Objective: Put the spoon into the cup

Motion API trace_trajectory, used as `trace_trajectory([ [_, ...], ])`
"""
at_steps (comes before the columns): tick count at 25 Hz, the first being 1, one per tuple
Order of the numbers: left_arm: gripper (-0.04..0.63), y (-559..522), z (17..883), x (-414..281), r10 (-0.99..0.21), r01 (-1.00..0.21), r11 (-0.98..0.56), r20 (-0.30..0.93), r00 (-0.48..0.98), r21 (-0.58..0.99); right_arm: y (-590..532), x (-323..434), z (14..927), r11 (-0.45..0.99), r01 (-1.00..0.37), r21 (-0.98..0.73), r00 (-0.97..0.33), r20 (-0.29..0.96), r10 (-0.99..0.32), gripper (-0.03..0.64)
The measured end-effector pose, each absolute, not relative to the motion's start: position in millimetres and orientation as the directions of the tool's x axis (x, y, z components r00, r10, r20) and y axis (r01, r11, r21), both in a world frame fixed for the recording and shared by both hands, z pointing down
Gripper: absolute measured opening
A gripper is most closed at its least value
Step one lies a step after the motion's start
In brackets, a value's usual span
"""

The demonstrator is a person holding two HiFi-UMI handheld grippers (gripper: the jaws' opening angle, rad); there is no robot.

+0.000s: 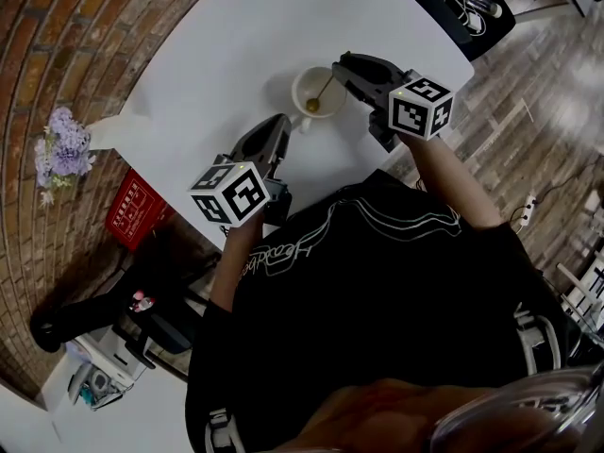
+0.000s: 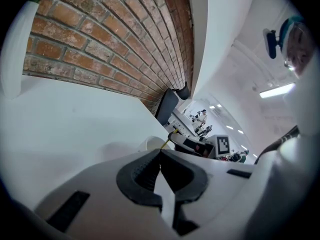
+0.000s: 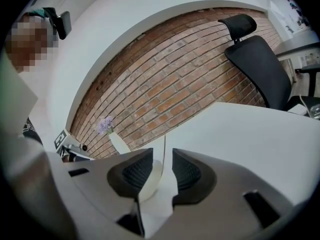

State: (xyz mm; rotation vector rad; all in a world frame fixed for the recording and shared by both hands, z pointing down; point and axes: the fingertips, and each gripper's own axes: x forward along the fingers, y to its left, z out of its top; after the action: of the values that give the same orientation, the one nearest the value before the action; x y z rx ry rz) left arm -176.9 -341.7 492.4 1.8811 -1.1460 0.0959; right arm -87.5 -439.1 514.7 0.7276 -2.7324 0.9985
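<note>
A cream cup [image 1: 304, 81] stands on the white table [image 1: 226, 55] with a gold spoon [image 1: 321, 91] leaning in it, bowl down. My right gripper [image 1: 340, 67] is at the cup's right rim. In the right gripper view its jaws [image 3: 163, 156] stand apart, and the thin spoon handle [image 3: 164, 145] rises in the gap without a pad pressing on it, above the cup [image 3: 149, 181]. My left gripper [image 1: 281, 123] rests just short of the cup on the near side. Its tips [image 2: 160, 153] meet with nothing between them, and the cup [image 2: 149, 143] and spoon handle [image 2: 166, 142] show beyond.
A white vase of purple flowers [image 1: 62, 149] stands at the table's left end by the brick wall. A red box [image 1: 134, 209] sits below the table edge. A black office chair [image 3: 256, 59] is at the far side, and a dark mat with cables [image 1: 453, 3] lies at the upper right.
</note>
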Motion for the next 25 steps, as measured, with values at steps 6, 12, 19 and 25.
trace_trajectory([
  [6, 0.005, -330, 474, -169, -0.679, -0.741, -0.214, 0.449, 0.581, 0.636, -435, -63, 507, 0.607, -0.548, -0.576, -0.834, 0.313, -0.455, 0.12],
  [12, 0.005, -313, 444, -165, -0.699, -0.729, -0.281, 0.387, 0.601, 0.624, -415, -45, 464, 0.573, -0.556, -0.602, -0.812, 0.247, -0.529, 0.084],
  [19, 0.005, -291, 408, -160, -0.725, -0.72, -0.34, 0.319, 0.61, 0.605, -366, -46, 397, 0.672, -0.473, -0.57, -0.854, 0.11, -0.508, 0.009],
  [25, 0.005, -265, 382, -156, -0.739, -0.715, -0.385, 0.27, 0.618, 0.584, -310, -62, 366, 0.738, -0.348, -0.578, -0.906, 0.007, -0.422, -0.003],
])
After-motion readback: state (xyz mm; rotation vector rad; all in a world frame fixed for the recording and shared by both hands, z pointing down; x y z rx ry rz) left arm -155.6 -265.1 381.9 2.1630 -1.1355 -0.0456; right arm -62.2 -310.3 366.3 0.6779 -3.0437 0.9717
